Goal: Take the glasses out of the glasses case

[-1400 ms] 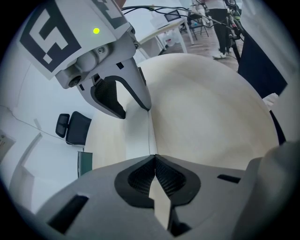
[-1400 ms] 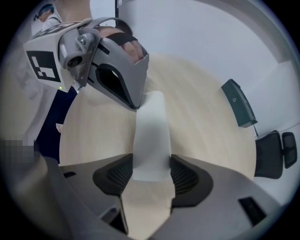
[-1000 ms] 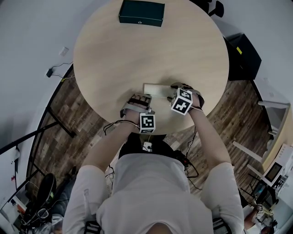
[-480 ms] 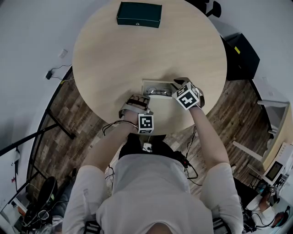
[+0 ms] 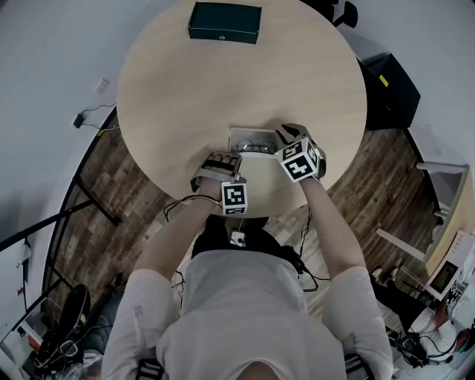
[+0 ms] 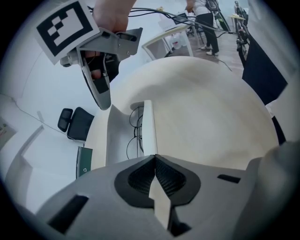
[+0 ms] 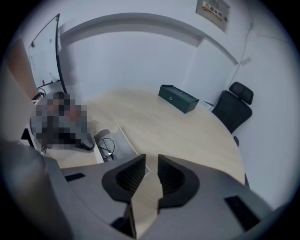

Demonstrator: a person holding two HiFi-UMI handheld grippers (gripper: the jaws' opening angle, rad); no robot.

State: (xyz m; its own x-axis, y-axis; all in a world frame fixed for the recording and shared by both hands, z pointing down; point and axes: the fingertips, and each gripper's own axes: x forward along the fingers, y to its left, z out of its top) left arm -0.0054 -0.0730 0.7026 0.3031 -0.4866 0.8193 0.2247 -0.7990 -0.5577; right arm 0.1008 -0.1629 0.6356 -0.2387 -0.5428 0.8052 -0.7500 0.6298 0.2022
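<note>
The white glasses case (image 5: 243, 134) lies open near the table's front edge, and thin dark-rimmed glasses (image 5: 253, 146) rest inside it. My left gripper (image 5: 227, 158) sits at the case's near end, its jaws shut on the case's wall (image 6: 151, 136). The glasses (image 6: 133, 140) lie just beyond its tips. My right gripper (image 5: 282, 138) is at the case's right end. Its jaws have just been closing and now stand narrow, pinching a corner of the raised lid (image 7: 129, 145) at my right gripper (image 7: 151, 165). The glasses (image 7: 107, 145) show left of the lid.
A dark green box (image 5: 224, 22) stands at the far side of the round table (image 5: 297, 74). A black office chair (image 7: 236, 110) is behind the table. Wooden floor and cables lie around the table's base.
The case was closed a second ago and now stands open with the glasses showing. My right gripper has rolled and shifted slightly up the picture. The left gripper has stayed put.
</note>
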